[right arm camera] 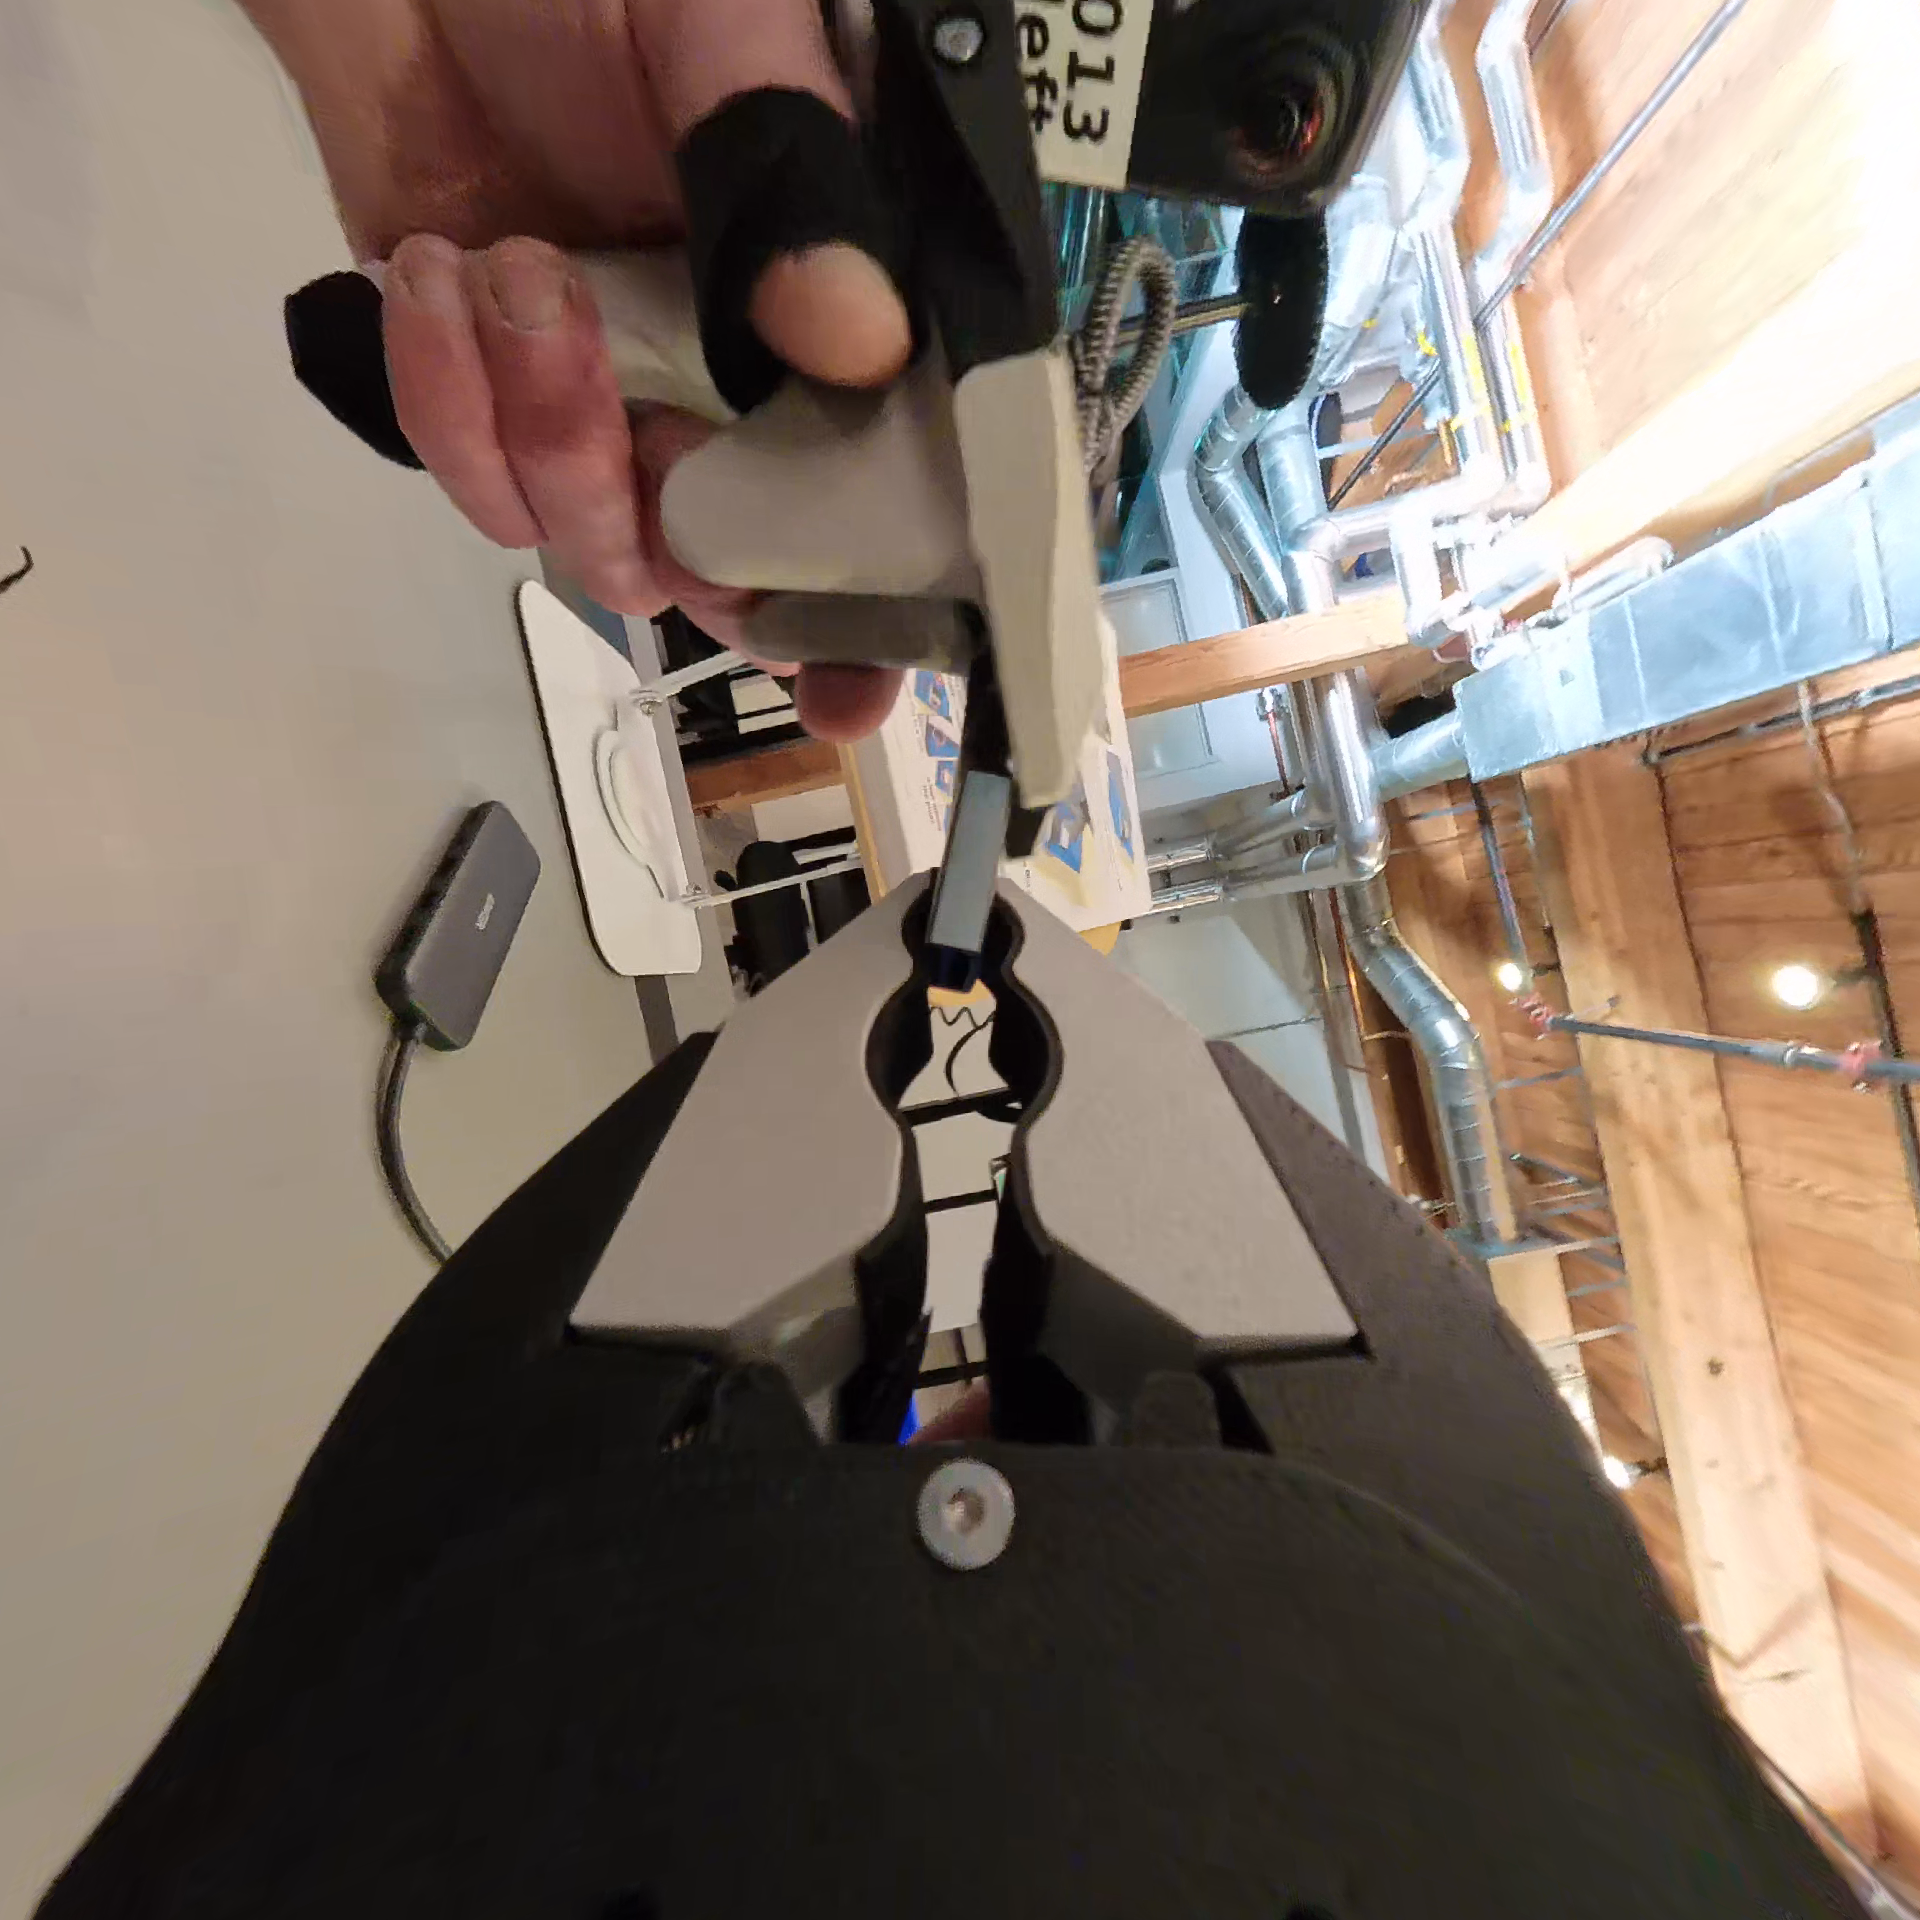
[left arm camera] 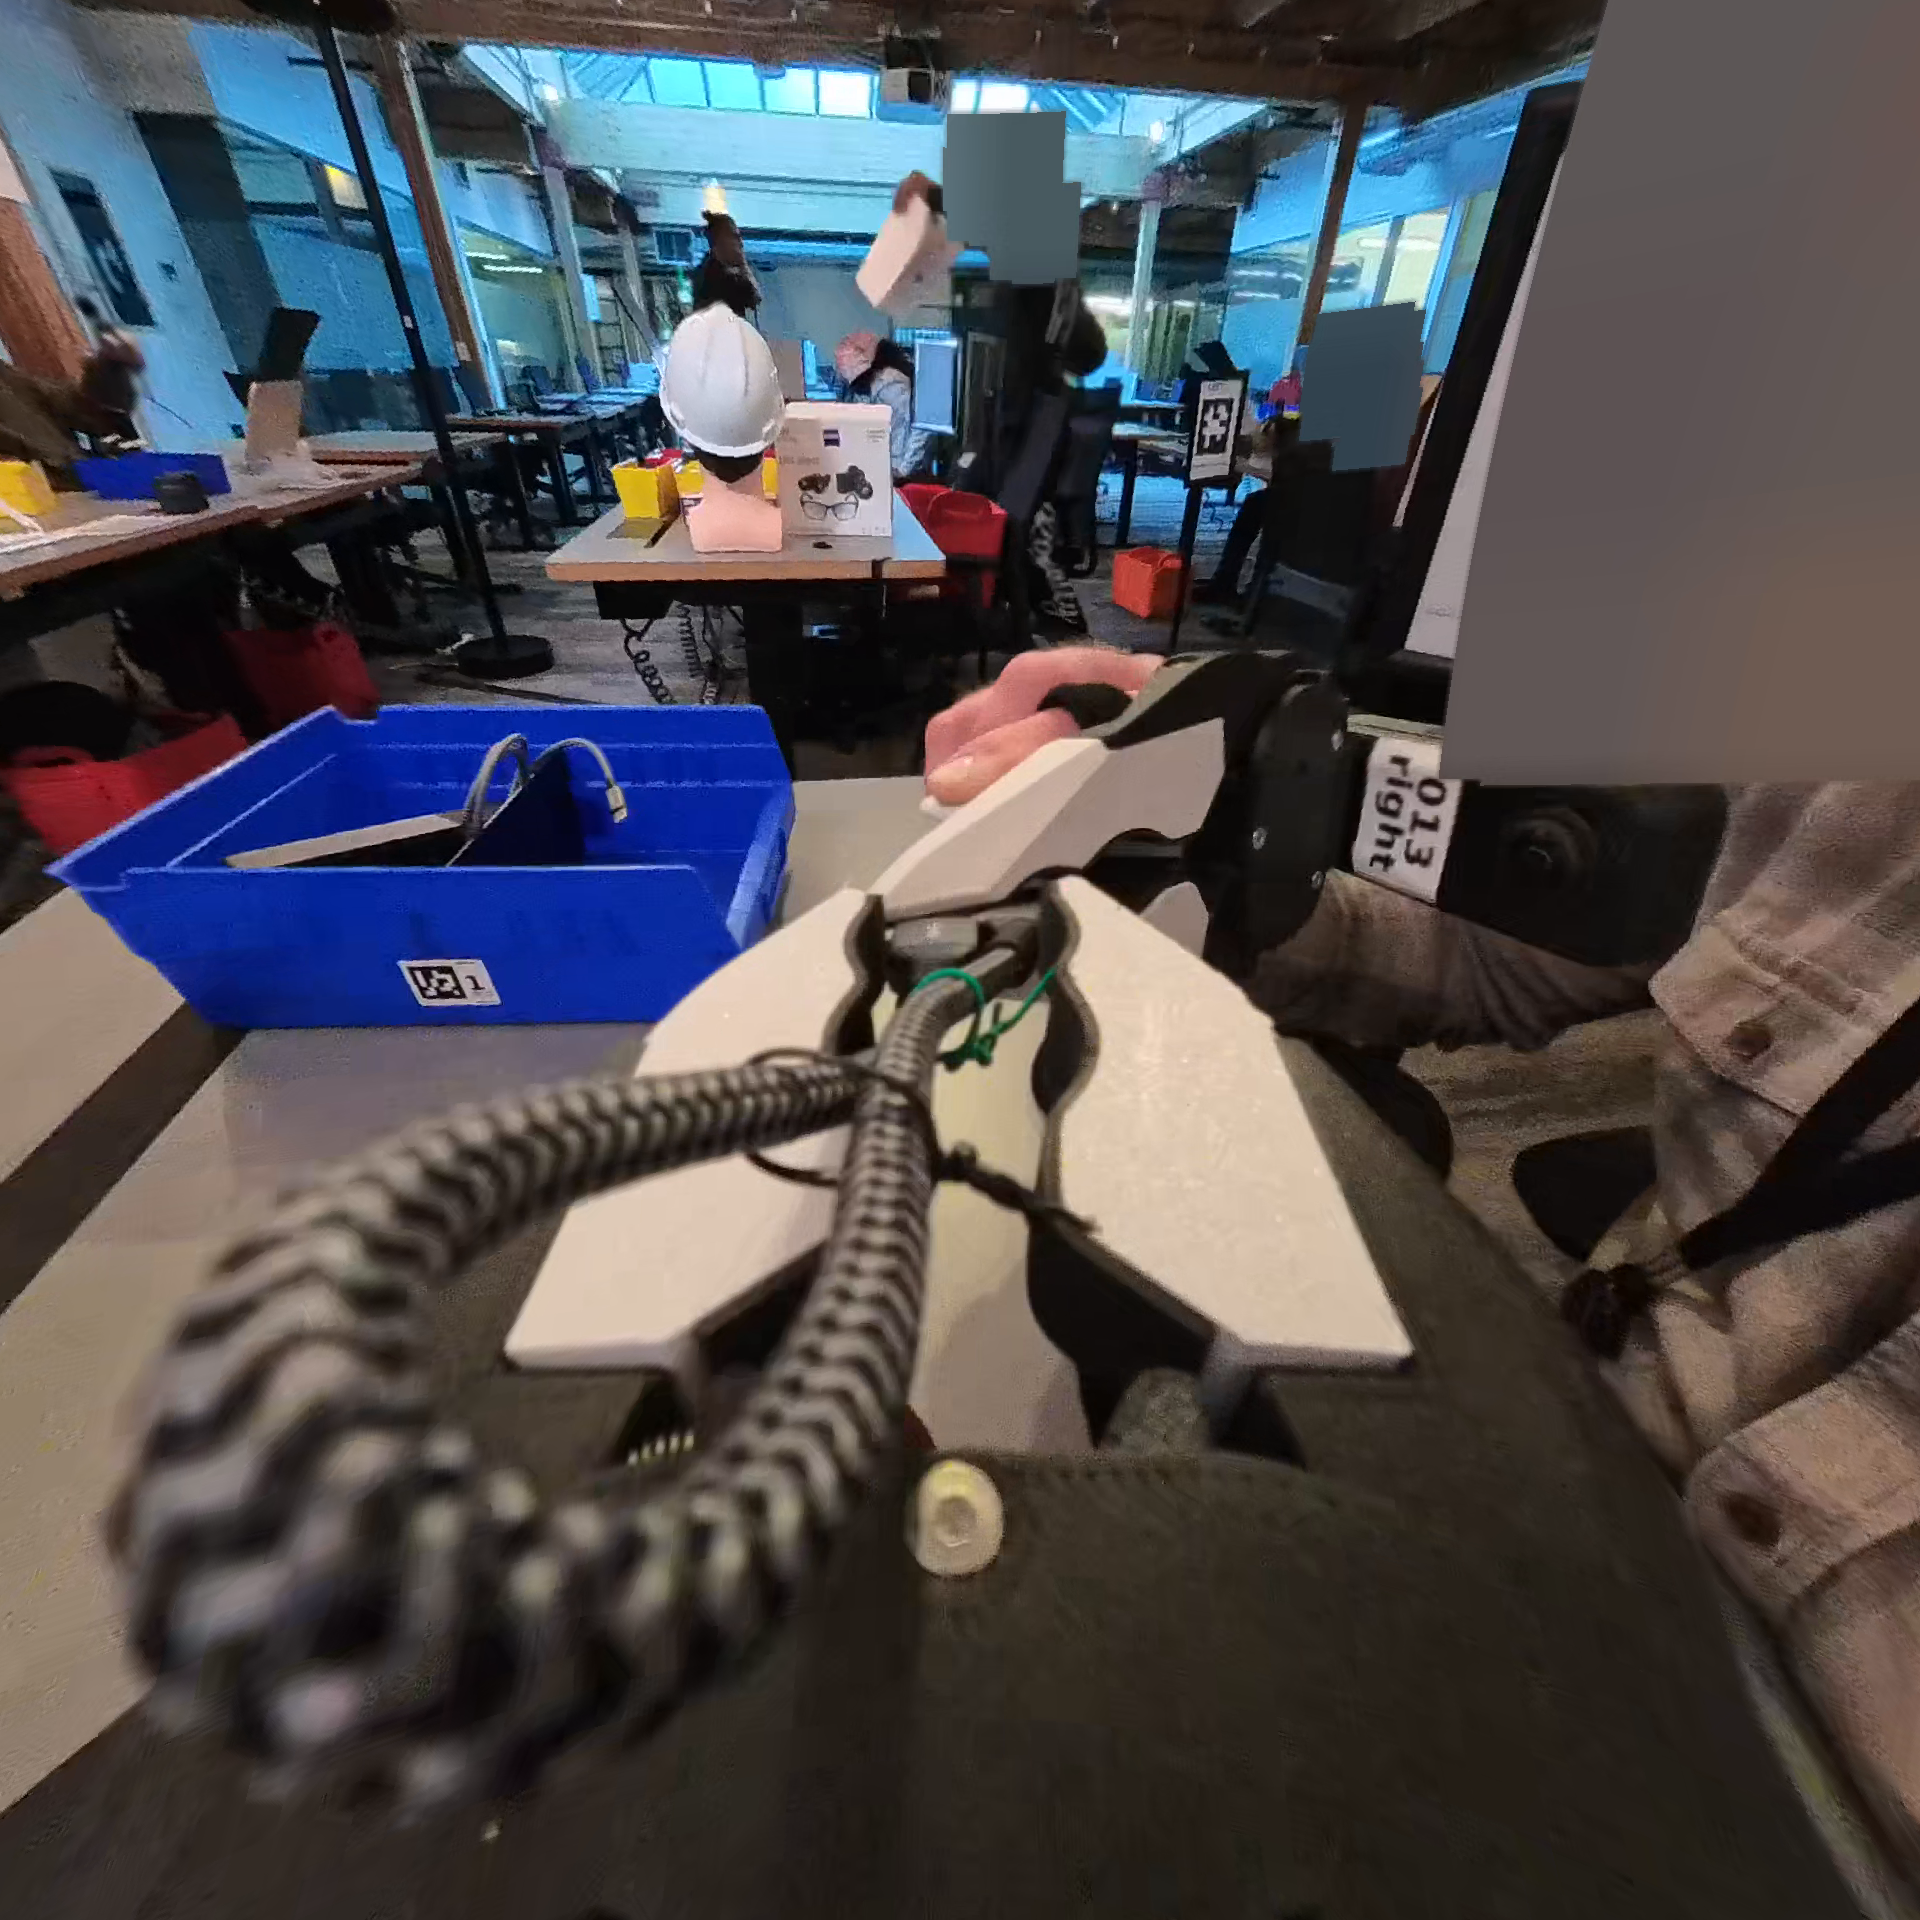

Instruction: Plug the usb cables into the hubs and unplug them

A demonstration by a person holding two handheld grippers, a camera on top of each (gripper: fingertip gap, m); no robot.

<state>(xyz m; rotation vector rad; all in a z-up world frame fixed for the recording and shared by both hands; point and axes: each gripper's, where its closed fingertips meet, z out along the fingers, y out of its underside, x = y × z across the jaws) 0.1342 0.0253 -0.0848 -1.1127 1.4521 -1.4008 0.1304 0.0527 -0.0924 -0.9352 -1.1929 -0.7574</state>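
In the left wrist view my left gripper point(left arm camera: 961, 925) is shut on a black-and-grey braided cable point(left arm camera: 873, 1195) that runs back between its white fingers; a green tie point(left arm camera: 977, 1023) hangs on the cable. The right gripper point(left arm camera: 1039, 816) meets it tip to tip from the right. In the right wrist view my right gripper point(right arm camera: 961, 920) is shut on the end of a grey USB connector point(right arm camera: 971, 852). The left gripper point(right arm camera: 1023, 727) holds the connector's black cable end from above. A grey hub point(right arm camera: 462, 925) with its cable lies on the table to the left.
A blue bin point(left arm camera: 416, 925) stands on the table to the left, holding dark flat devices and grey cables point(left arm camera: 613, 784). A white mat point(right arm camera: 613, 790) lies at the table's edge beyond the hub. A person's sleeve point(left arm camera: 1714, 1091) fills the right side. Other desks stand behind. The tips of both grippers are at nearly the same place.
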